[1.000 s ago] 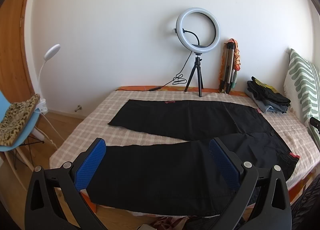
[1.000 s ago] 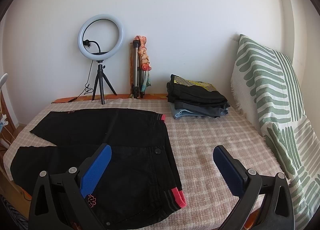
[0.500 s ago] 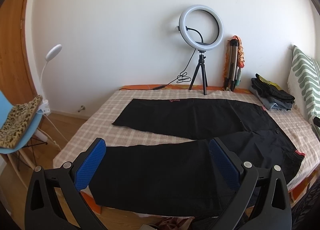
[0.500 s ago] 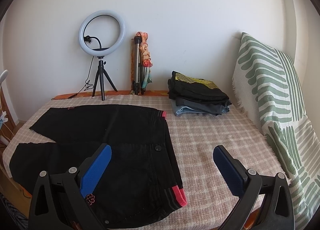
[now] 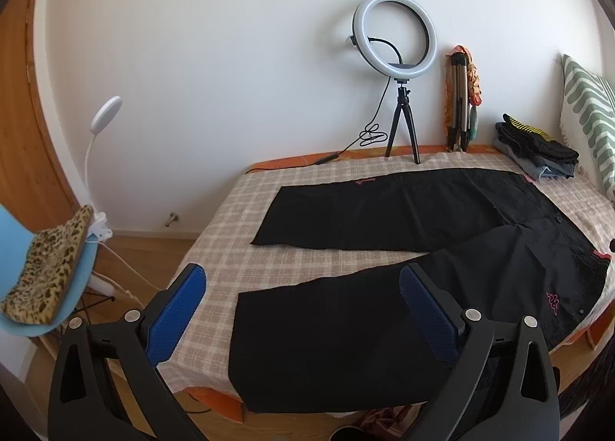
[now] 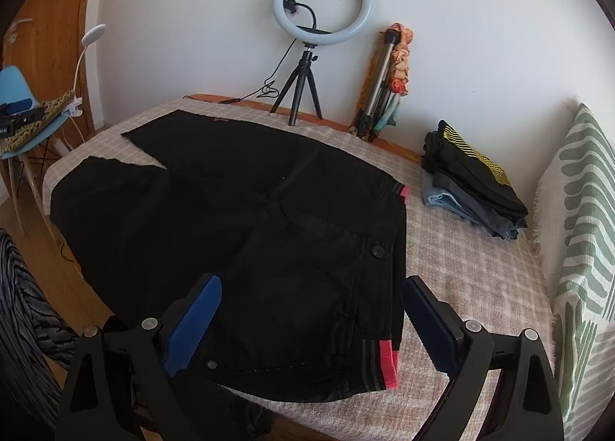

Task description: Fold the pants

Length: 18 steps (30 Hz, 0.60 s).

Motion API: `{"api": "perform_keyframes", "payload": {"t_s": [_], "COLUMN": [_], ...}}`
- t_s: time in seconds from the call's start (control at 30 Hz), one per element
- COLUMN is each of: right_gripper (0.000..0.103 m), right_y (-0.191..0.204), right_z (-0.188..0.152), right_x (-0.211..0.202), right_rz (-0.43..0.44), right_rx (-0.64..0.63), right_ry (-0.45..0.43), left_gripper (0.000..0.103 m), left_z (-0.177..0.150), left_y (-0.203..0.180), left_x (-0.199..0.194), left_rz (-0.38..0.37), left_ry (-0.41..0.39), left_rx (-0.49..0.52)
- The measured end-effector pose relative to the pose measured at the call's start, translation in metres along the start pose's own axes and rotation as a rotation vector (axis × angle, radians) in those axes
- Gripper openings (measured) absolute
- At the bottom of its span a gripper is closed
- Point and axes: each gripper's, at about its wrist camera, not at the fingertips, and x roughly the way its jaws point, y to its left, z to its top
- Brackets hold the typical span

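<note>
Black pants [image 5: 384,287] [image 6: 238,218] lie flat on the checked bed [image 5: 238,249], legs spread toward the left and the pink-trimmed waistband [image 6: 386,364] at the right near edge. My left gripper [image 5: 303,310] hovers over the hem end of the near leg, open with nothing between its blue pads. My right gripper [image 6: 311,322] hangs just above the waistband corner; its jaws are closing a little but stand wide, and the cloth below them is not pinched.
A ring light on a tripod [image 5: 396,41] [image 6: 321,3] and a folded tripod [image 6: 378,91] stand at the wall. A stack of folded clothes [image 6: 472,179] lies at the back right beside a green-striped pillow [image 6: 584,249]. A blue chair [image 5: 34,272] stands left of the bed.
The left gripper has shifted left toward the hem of the near leg. The right gripper has rolled, dropped lower and moved over the waistband, which now lies between its fingers in view.
</note>
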Motion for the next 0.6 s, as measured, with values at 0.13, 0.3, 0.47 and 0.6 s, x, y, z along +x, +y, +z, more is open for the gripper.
{"api": "perform_keyframes", "payload": {"t_s": [0.13,0.3,0.47,0.6], "right_gripper": [0.086,0.076,0.076,0.076], "right_y": [0.024,0.046,0.082,0.107], "right_z": [-0.013,-0.031,-0.049,-0.059], "right_x": [0.018,0.041,0.058,0.071], "right_rz": [0.117,0.218,0.230,0.194], "right_rx": [-0.130,-0.216,-0.388,-0.488], "right_ry": [0.092,0.174,0.217,0.233], "left_gripper": [0.092,0.086,0.086,0.086], "left_z": [-0.001,-0.002,-0.014,-0.031], "left_y": [0.020,0.039,0.049,0.043], "left_x": [0.011,0.028,0.053,0.071], "left_rz": [-0.012,-0.036,-0.129,-0.178], "left_ry": [0.035,0.079,0.148,0.221], "left_rx": [-0.021,-0.029,-0.019,0.035]}}
